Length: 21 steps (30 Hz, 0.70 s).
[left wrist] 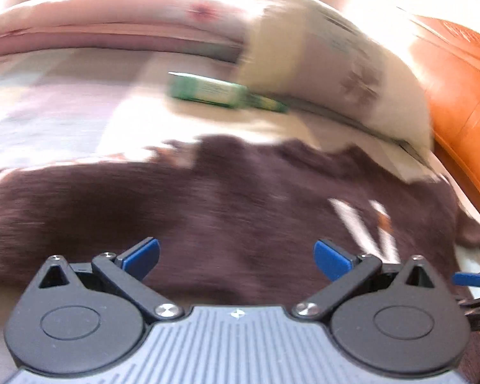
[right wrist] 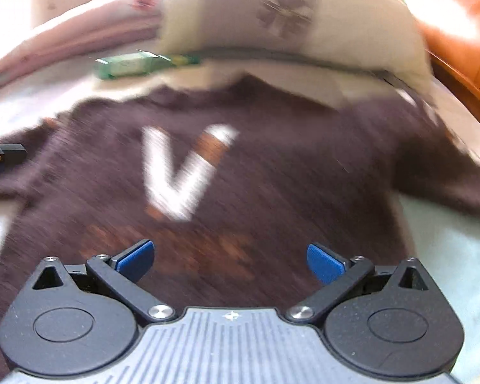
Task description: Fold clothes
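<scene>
Brown sweater point(right wrist: 272, 166) flat, neckline towards the pillow point(right wrist: 291, 22)

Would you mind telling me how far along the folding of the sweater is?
Done: the dark brown knit sweater with a white V lies spread flat on the bed. In hand: nothing; left gripper and right gripper hover open above it. Left: every fold.

A green packet point(right wrist: 134, 65) lies on the bed point(left wrist: 64, 108) near a cream flower-print pillow point(right wrist: 288, 16). A pink folded blanket point(left wrist: 112, 19) lies beyond it. Orange leather furniture point(left wrist: 464, 73) stands at the right.
</scene>
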Tool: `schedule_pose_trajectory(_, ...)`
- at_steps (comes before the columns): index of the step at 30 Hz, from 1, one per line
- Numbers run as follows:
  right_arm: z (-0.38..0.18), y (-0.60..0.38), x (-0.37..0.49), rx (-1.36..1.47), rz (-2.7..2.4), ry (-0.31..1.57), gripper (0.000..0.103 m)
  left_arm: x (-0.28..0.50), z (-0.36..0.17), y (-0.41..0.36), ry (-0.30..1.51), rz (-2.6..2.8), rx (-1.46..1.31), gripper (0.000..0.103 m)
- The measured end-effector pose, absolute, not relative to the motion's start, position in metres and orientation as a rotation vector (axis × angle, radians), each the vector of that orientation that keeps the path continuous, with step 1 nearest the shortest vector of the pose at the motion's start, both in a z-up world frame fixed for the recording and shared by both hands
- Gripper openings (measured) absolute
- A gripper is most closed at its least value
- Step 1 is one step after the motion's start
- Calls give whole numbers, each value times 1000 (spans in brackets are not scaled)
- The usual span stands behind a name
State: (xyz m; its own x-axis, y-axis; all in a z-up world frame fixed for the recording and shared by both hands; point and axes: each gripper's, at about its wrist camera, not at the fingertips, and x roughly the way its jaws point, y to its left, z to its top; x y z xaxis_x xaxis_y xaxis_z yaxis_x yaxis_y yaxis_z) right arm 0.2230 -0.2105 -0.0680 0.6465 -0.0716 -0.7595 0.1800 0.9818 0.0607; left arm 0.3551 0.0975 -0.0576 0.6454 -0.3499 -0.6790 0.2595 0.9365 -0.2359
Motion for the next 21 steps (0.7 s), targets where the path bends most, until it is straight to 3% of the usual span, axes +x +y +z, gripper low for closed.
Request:
schedule_pose_trajectory(9,-23,-104,375,-37,184,820,103,361,-54,231,701,-164,-354,102)
schedule_pose_trajectory(16,-40,3,489,-137,360,877,86,371,-57,252,714,-13,-306,102)
schedule_pose_trajectory(21,-52,56,516,-227,431,904,77,374,-58,257,709,15,-267,102)
